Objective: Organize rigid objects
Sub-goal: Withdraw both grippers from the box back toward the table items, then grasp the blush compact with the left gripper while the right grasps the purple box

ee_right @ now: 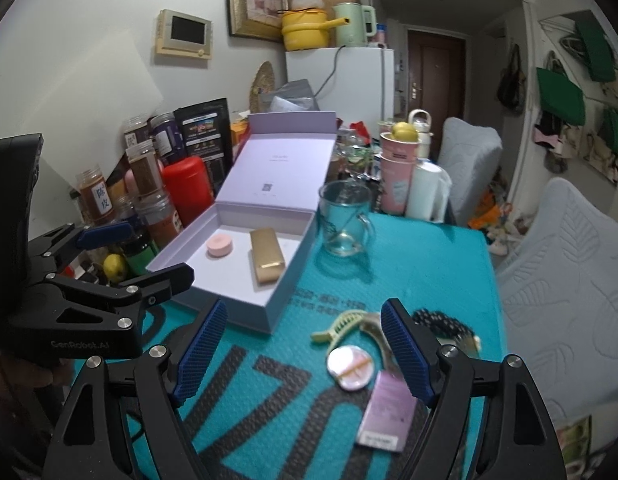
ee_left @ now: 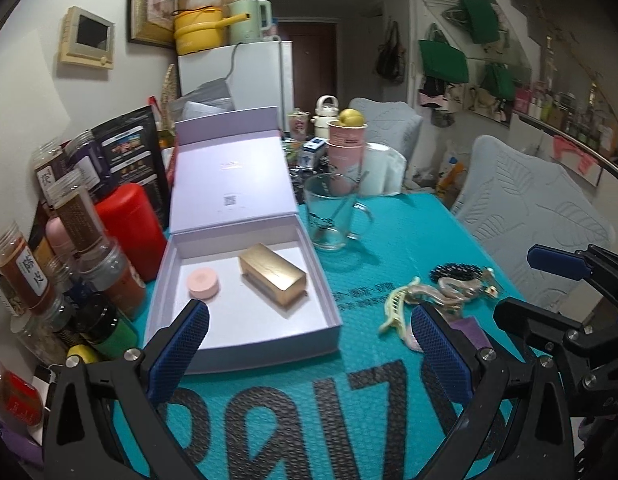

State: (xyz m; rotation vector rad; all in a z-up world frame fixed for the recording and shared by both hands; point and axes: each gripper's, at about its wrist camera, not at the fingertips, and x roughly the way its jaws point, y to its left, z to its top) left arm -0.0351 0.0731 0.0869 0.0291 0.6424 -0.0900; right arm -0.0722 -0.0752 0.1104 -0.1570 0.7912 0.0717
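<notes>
- Lavender box point(ee_left: 245, 280), seen from the left wrist, lies open on the teal mat point(ee_left: 409, 240) toward the desk's left edge, lid tipped back. Inside sit a pink round tin point(ee_left: 203, 282) and a gold bar-shaped case point(ee_left: 273, 272), apart from each other.
- Left claw point(ee_left: 309, 344) hangs wide with nothing between its blue pads, one pad over the box's near rim.
- To the box's right, a pale yellow hair clip point(ee_left: 397, 306) lies among other hair pieces. A glass mug point(ee_left: 333, 212) stands beyond the box's far right corner.
- From the right wrist, the same box point(ee_right: 269, 300) is left of centre, holding the tin point(ee_right: 219, 246) and gold case point(ee_right: 265, 260).
- Right claw point(ee_right: 305, 352) is wide and holds nothing, hanging above the hair clip point(ee_right: 341, 322), a round shell-like compact point(ee_right: 351, 366) and a small purple packet point(ee_right: 387, 412) near the desk's front edge.
- Jars point(ee_right: 149, 184) crowd the desk's left edge.
</notes>
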